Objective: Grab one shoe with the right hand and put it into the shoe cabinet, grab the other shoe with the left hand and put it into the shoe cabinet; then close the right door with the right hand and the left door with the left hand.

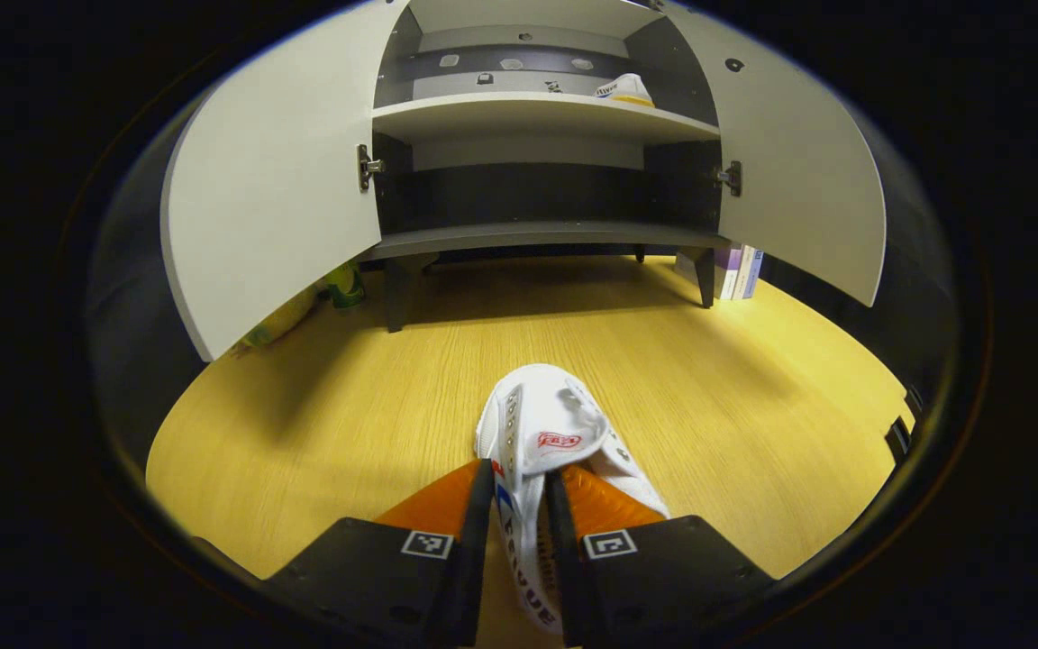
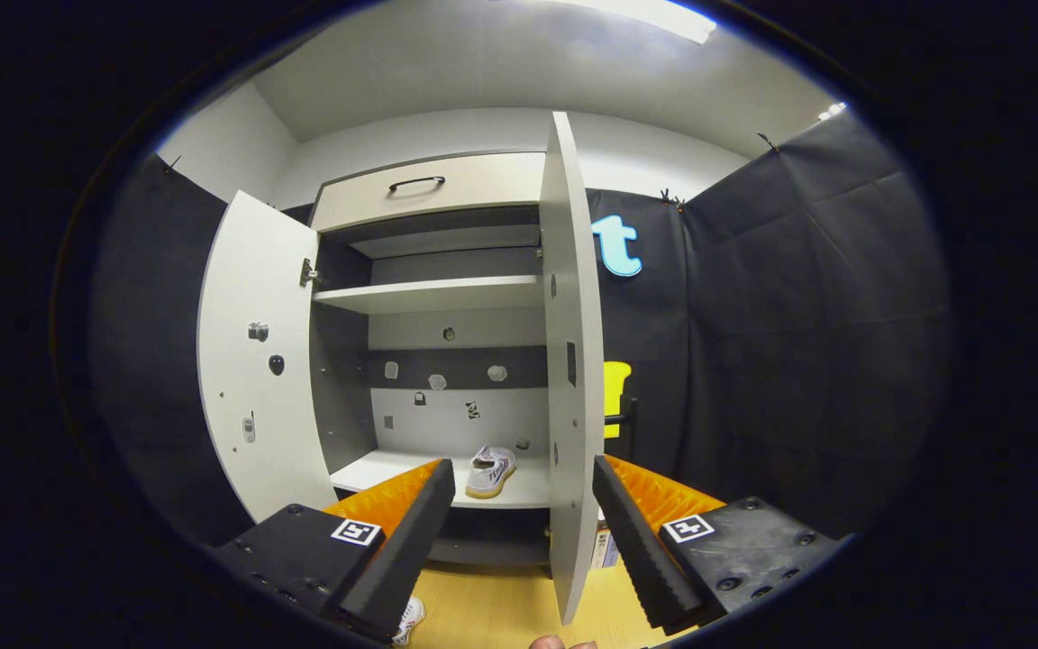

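The left gripper (image 1: 519, 487) has its jaws pinched on the white shoe (image 1: 546, 433) low over the floor (image 1: 303, 424), the right gripper (image 2: 519, 505) wide and empty; that thin grip may slip short of the cabinet shelf (image 1: 501, 113).

Floor: light wooden floor (image 1: 321, 424), landmark.
Books: a few upright books (image 1: 741, 271) at the floor's far right.
Toys: yellow-green soft items (image 1: 303, 302) at the floor's far left.
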Motion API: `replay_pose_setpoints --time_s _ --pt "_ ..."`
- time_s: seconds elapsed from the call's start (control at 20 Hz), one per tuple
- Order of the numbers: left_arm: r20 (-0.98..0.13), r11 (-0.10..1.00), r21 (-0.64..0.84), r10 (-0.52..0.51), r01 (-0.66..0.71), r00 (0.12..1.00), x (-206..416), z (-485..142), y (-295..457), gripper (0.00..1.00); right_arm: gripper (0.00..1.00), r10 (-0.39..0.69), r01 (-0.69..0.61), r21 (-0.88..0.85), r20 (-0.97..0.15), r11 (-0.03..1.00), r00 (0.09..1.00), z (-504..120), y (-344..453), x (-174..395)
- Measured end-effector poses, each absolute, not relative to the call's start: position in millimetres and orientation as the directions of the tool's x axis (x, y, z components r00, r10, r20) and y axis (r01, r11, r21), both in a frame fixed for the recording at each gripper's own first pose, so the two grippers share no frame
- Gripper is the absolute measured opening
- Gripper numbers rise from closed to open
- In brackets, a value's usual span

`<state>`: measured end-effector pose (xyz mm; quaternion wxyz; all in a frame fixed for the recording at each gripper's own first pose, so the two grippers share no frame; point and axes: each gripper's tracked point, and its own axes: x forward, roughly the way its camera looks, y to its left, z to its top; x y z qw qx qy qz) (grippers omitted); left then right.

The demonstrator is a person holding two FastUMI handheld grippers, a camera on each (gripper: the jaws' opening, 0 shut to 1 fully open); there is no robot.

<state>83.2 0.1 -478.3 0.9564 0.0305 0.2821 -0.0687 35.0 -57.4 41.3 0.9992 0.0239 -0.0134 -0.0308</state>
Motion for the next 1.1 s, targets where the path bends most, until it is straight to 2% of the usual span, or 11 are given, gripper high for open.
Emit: replay_pose_setpoints --time_s 0.25,0.3,0.4,0.55,0.75,1.1 --pt "-0.600 0.995 0.042 -0.045 0.088 0.799 90.3 -491.4 12.9 0.19 0.98 -0.050 0.050 0.045 0.003 0.998 0.999 29.3 -45.2 34.5" --pt "-0.608 0.994 0.052 -0.043 0.093 0.793 89.8 -492.0 16.6 0.13 0.98 -0.044 0.044 0.047 -0.003 0.998 0.999 26.6 -40.8 33.4" --pt "-0.626 0.993 0.041 -0.062 0.113 0.777 91.5 -488.4 15.3 0.07 0.98 -0.024 0.025 0.054 -0.020 0.998 1.000 20.8 -31.0 31.3" --pt "-0.645 0.994 0.001 -0.085 0.112 0.759 94.9 -473.2 13.8 0.05 0.98 0.012 -0.010 0.070 -0.031 0.997 0.999 18.0 -15.1 28.8" --pt "-0.612 0.997 -0.008 -0.065 0.076 0.789 94.8 -433.8 21.5 0.05 0.98 0.055 -0.052 0.082 -0.027 0.995 0.998 20.8 0.0 22.5" --pt "-0.563 0.999 -0.035 -0.010 -0.011 0.826 106.9 -330.2 33.0 0.05 0.98 0.106 -0.104 0.114 -0.015 0.988 0.994 26.5 8.5 18.3"
